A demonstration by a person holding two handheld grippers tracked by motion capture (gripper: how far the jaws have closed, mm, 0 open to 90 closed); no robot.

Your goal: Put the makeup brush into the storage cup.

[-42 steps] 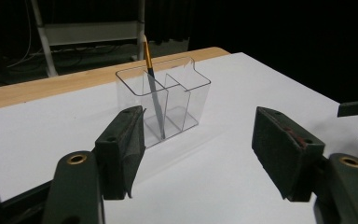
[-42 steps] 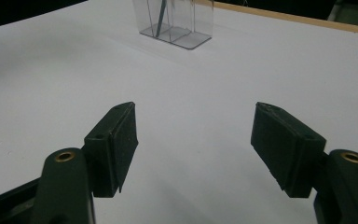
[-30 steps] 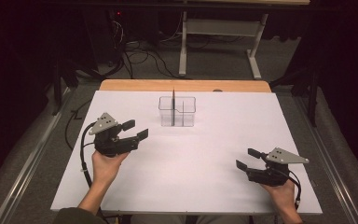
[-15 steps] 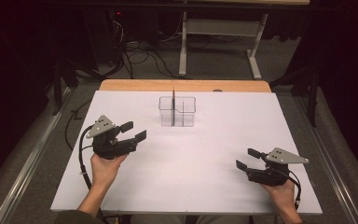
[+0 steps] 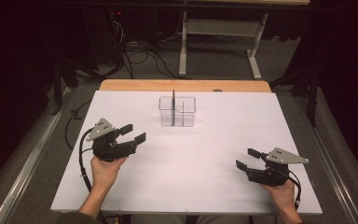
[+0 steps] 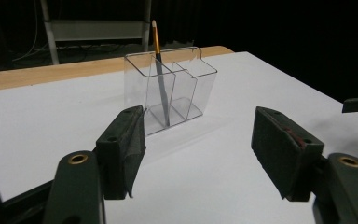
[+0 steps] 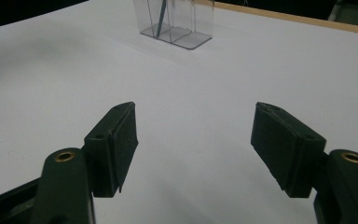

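1. Your left gripper point(image 5: 134, 133) hangs over the left half of the white table point(image 5: 191, 186), its jaws spread wide with nothing between them.
2. In the left gripper view point(image 6: 198, 154) those jaws frame the clear organizer point(image 6: 170, 91), which sits straight ahead and well apart from the jaw tips.
3. That organizer point(image 5: 177, 111) stands toward the far middle of the table, just short of the wooden strip point(image 5: 186, 85) along the far edge.
4. It is split into compartments, and a pencil point(image 6: 160, 70) stands in one of them, leaning slightly, its light tip poking above the rim.
5. From above, the pencil point(image 5: 173, 105) reads as a thin dark line in the organizer's left part.
6. Your right gripper point(image 5: 249, 158) sits low at the near right of the table, jaws parted and holding nothing.
7. The right gripper view point(image 7: 193, 144) shows bare white tabletop between the jaws, with the organizer point(image 7: 177, 23) far off at the top of the view.
8. Your two grippers are well apart from each other, one on each side of the table.
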